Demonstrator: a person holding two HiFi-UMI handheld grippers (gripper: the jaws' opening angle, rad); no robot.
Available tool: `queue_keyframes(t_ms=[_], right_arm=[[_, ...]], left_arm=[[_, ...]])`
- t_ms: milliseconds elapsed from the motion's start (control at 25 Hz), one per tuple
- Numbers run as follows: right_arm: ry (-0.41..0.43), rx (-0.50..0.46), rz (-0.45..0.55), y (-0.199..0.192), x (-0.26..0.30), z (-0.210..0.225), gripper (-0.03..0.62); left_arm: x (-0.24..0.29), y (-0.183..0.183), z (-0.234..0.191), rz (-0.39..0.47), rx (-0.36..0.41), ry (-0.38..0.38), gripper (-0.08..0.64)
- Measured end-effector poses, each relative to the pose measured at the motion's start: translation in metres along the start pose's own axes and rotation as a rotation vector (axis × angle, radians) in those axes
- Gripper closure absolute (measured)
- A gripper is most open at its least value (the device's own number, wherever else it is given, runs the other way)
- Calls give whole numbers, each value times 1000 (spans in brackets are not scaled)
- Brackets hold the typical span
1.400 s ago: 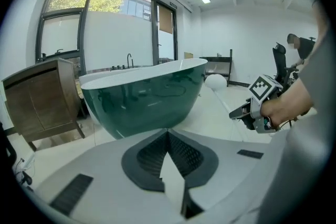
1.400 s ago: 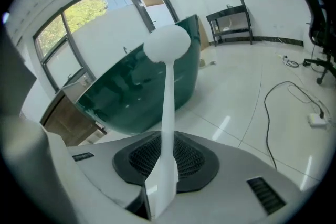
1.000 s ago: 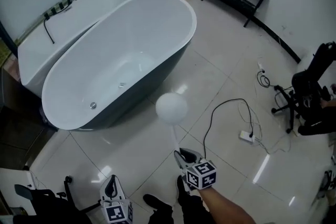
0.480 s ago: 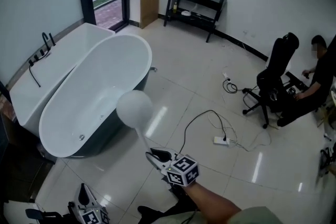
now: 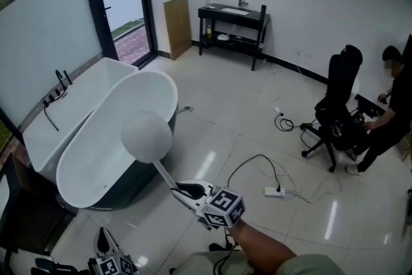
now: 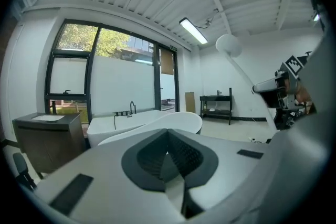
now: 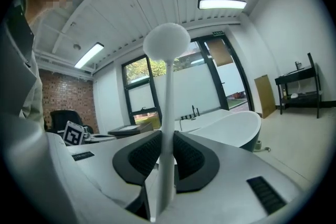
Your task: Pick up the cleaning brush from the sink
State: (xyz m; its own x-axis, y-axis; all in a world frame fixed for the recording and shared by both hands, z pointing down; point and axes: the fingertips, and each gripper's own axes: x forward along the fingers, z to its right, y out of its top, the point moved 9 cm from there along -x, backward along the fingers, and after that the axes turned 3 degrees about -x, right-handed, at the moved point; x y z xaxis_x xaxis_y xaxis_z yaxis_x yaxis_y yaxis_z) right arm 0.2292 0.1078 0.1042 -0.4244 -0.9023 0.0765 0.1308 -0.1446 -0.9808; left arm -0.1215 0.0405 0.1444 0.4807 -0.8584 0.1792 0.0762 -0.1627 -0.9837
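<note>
— Brush (image 5: 147,136) is higher now than a second ago, up in the air and well clear of the tub (image 5: 168,84). The right tongs (image 5: 182,190) pinch its handle, so I think the pick-up is done.
— Yes. The right gripper view shows the pads (image 7: 144,157) pressing the handle. Only the left gripper view shows the left tongs (image 6: 170,157) pressed together, empty.

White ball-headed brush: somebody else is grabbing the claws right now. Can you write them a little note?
Right claw: shut on the thin handle of the white cleaning brush with the round head, held up in the air with the head uppermost.
Left claw: shut, nothing in it, low at the person's side.
White oval bathtub with a dark outside: on the floor, lower than the brush.
Done: brush picked up, touching nothing else.
Left: probably only to hold it firmly.
</note>
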Motion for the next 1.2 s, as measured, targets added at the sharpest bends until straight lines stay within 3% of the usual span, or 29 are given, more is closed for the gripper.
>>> queue_keyframes(t_ms=[320,720,1200], right_arm=[[81,-16,31,27,-28,17,538],[132,7,36,24,-17,15,538],[104,-13,49,30,-34,-2,538]], left_arm=[[-18,50,59,68,3,17,569],[-28,53,67,55,2,65,569],[-52,99,69,166,-42,104,569]])
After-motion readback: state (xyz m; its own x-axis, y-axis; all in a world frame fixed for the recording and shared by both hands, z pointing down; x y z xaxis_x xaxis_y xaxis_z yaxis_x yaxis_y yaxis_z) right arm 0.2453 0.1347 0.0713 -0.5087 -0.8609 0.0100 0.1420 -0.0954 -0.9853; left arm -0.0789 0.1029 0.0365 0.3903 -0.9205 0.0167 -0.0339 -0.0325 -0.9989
